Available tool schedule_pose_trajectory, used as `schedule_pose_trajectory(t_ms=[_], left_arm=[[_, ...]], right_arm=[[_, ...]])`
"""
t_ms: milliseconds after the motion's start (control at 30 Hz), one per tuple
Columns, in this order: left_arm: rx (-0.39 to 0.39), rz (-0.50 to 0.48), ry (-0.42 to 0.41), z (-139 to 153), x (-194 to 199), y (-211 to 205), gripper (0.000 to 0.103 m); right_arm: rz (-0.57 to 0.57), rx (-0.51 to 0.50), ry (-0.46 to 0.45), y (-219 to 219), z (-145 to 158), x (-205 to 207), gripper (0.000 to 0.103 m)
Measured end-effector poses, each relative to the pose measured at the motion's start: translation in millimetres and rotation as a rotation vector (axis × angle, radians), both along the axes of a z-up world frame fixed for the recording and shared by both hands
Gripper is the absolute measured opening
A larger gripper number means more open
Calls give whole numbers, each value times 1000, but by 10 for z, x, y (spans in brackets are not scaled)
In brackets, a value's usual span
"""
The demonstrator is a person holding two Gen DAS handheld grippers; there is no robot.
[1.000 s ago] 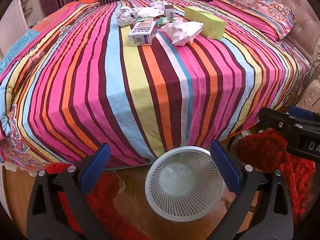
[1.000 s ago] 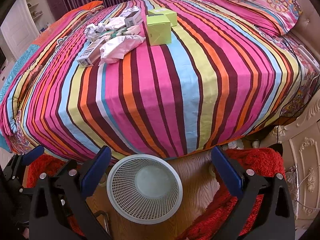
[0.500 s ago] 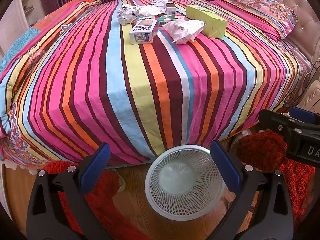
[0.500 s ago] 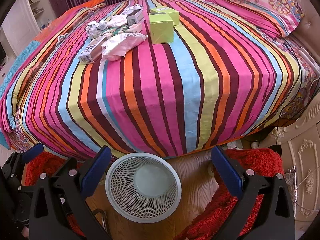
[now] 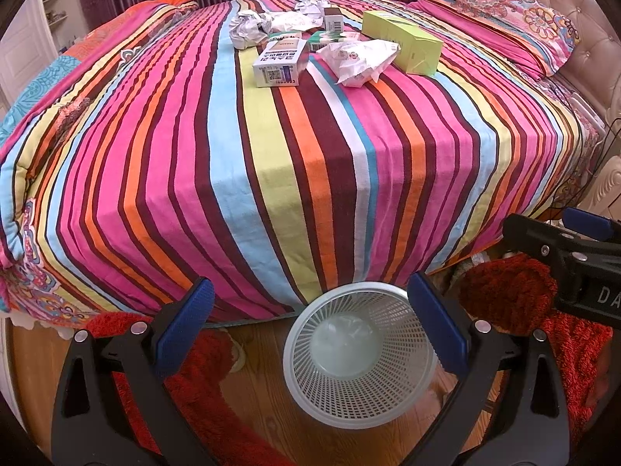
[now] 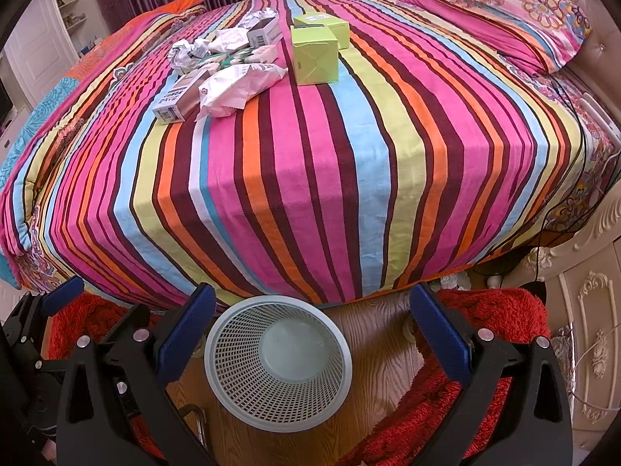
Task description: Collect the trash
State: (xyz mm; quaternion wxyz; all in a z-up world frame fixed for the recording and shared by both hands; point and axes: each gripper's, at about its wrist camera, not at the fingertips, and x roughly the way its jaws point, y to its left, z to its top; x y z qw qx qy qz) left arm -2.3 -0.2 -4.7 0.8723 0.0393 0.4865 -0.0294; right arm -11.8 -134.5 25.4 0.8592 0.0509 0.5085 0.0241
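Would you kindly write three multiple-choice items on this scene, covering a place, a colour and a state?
1. Where does the white mesh basket stand?
A. on the bed
B. on the wooden floor at the bed's foot
C. on a shelf

2. What colour is the biggest carton on the bed?
A. lime green
B. black
C. red

3. How do the left gripper and right gripper stand?
A. both open, empty
B. both shut on paper
C. one holding a box

Answers: 1 B, floorboards surround it; 2 A, its faces are lime; 3 A, fingers spread, nothing between.
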Motion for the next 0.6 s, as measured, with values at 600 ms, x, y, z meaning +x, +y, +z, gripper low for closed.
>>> schedule_pose_trajectory(t_ms=[600], left_arm=[[2, 4, 5, -23, -10, 47, 97]], right_arm=[[7, -4, 3, 24, -15, -9, 95]])
